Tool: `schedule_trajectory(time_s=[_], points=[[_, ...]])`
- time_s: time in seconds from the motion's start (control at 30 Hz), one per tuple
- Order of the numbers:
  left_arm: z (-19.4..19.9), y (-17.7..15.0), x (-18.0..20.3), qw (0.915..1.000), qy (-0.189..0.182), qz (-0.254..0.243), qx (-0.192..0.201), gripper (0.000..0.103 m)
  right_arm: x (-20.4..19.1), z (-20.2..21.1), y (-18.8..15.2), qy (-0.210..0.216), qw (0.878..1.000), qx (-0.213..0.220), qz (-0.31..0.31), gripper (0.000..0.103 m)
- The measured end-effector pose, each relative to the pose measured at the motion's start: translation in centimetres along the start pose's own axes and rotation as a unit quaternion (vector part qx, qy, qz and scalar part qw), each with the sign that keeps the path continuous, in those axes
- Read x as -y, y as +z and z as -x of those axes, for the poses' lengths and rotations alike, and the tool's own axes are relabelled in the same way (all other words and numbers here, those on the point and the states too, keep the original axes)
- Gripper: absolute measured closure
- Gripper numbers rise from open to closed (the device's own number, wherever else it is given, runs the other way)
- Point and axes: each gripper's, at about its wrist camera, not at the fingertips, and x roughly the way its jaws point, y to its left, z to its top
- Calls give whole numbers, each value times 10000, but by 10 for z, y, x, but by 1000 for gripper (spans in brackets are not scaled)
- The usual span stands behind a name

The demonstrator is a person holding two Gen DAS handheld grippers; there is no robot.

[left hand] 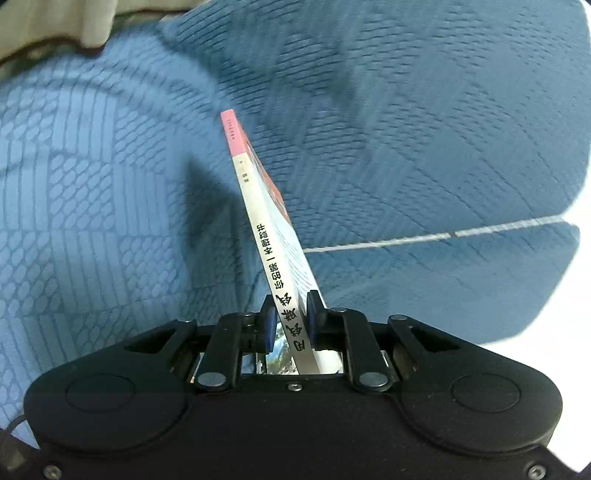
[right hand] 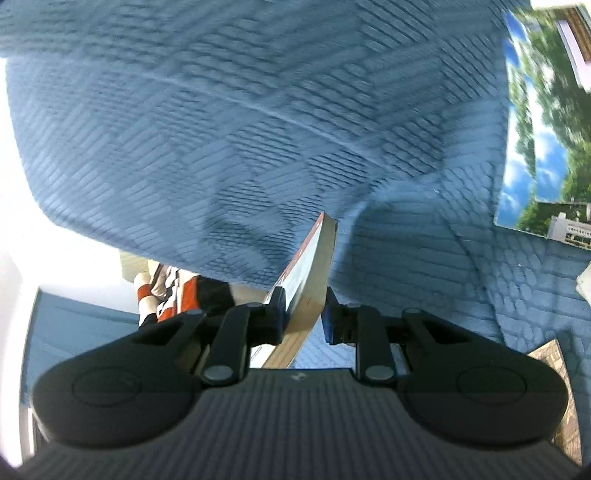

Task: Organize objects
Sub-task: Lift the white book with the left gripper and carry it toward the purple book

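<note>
In the left wrist view, a thin book (left hand: 255,206) with a white spine, black characters and a pink far end stands on edge, tilted left, above the blue quilted cover (left hand: 406,129). My left gripper (left hand: 290,310) is shut on its near end, one pad on each side. In the right wrist view, a book (right hand: 314,258) with a red and white cover and tan page edges rises between the fingers of my right gripper (right hand: 303,299). Both pads press on this book's near part, and it leans right over the blue cover (right hand: 221,129).
A picture book (right hand: 532,129) showing sky and trees lies at the upper right, and another book corner (right hand: 550,354) at the lower right. An orange-and-white striped thing (right hand: 166,295) sits beyond the cover's left edge. A white line (left hand: 406,240) crosses the cover; beige fabric (left hand: 55,22) is at top left.
</note>
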Motion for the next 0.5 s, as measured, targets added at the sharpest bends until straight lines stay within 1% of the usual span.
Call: schedule_trajectory(time_s=[0.03,0.2,0.27,0.33,0.5], points=[[-4,0,5,10000,-62,30,-19,88,-6,5,-2,15,10000,35,79,80],[10,-11,15,9994,-323,48,-142,88,-27,40,-8,12,9994,132,328,80],[19,-19,22,9986,-482,-31,-199,87,-36,53,-12,17,9990,188,408,80],[24,-27,24,9969,-723,99,-300,87,-44,68,-16,57,9986,286,452,80],[38,-49,34,9935,-1009,116,-523,87,-65,112,-31,49,9965,498,665,79]])
